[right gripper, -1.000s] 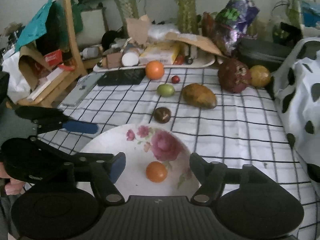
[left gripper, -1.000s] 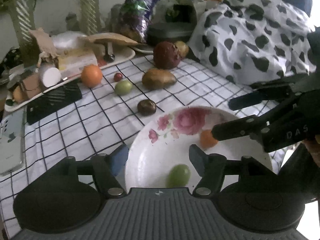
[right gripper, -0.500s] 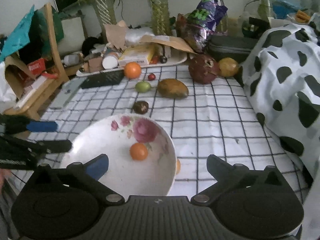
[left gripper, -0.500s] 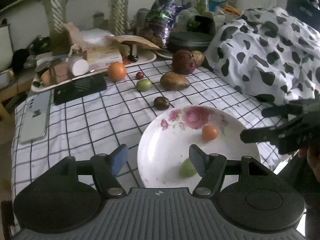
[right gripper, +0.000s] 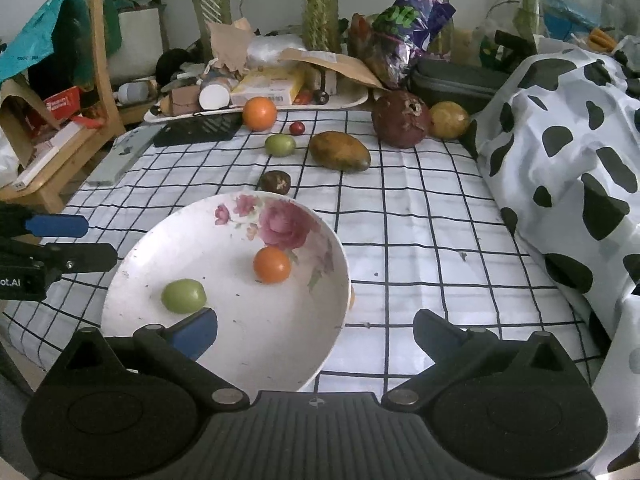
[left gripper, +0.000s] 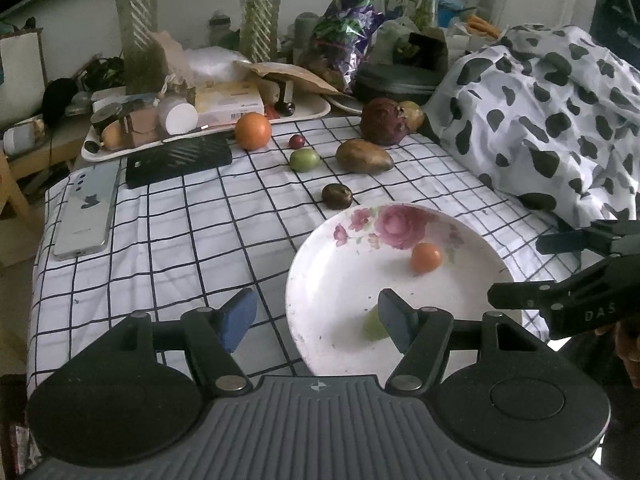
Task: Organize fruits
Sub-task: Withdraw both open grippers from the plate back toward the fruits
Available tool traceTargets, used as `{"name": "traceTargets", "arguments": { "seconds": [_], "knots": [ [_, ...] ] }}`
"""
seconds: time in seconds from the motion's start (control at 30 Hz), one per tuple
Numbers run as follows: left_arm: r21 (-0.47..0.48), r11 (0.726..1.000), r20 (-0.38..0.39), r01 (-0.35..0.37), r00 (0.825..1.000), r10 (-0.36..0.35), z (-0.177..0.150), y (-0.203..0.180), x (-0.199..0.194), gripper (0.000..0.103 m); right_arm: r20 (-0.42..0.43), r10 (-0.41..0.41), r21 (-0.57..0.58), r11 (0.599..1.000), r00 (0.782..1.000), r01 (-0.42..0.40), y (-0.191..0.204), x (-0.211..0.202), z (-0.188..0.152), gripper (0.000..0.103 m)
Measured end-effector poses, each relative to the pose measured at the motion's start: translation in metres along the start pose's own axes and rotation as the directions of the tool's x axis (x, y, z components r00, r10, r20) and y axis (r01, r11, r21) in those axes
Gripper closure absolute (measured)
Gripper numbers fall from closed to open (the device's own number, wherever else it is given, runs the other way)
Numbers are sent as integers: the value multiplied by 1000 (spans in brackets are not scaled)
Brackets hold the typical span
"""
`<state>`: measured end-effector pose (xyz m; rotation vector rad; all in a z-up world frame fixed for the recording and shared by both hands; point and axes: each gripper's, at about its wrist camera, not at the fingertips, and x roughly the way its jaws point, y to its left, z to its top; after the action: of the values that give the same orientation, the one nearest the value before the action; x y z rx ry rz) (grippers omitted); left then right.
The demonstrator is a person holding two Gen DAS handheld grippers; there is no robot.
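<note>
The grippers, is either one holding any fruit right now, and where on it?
Nothing is held. The left gripper and right gripper are both open and empty; the orange fruit and green fruit lie loose in the bowl.

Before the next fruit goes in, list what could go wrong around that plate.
1. The floral plate sits near the table's front edge; a knock from either gripper might push it off.
2. The small orange fruit and green fruit lie loose in the plate and could roll out if it tips.
3. The dark round fruit lies right by the plate's far rim, so the open right gripper reaching for it may bump the rim.
</note>
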<state>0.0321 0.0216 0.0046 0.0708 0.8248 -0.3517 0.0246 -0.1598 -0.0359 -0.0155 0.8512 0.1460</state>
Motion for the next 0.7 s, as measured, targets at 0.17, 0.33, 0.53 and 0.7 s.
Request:
{"name": "traceTargets", "arguments": {
  "seconds": [0.17,0.33,0.53,0.7],
  "knots": [
    [6,1000,-4,0,1000,0,0,-1,2,37,-3,-4,-6,1000,1000,4,0,1,0,0],
    [20,1000,1,7,1000,-7,2,-3,2,37,3,-11,-4,1000,1000,11,-1,1,1,0],
    [13,1000,18,28,999,-28,7,-2,2,37,10,-25,12,1000,1000,25,-3,2,4,0],
    [21,999,21,28,999,-29,14,-2,8,37,20,-37,27,999,999,36,-7,4,8,0]
  ]
}}
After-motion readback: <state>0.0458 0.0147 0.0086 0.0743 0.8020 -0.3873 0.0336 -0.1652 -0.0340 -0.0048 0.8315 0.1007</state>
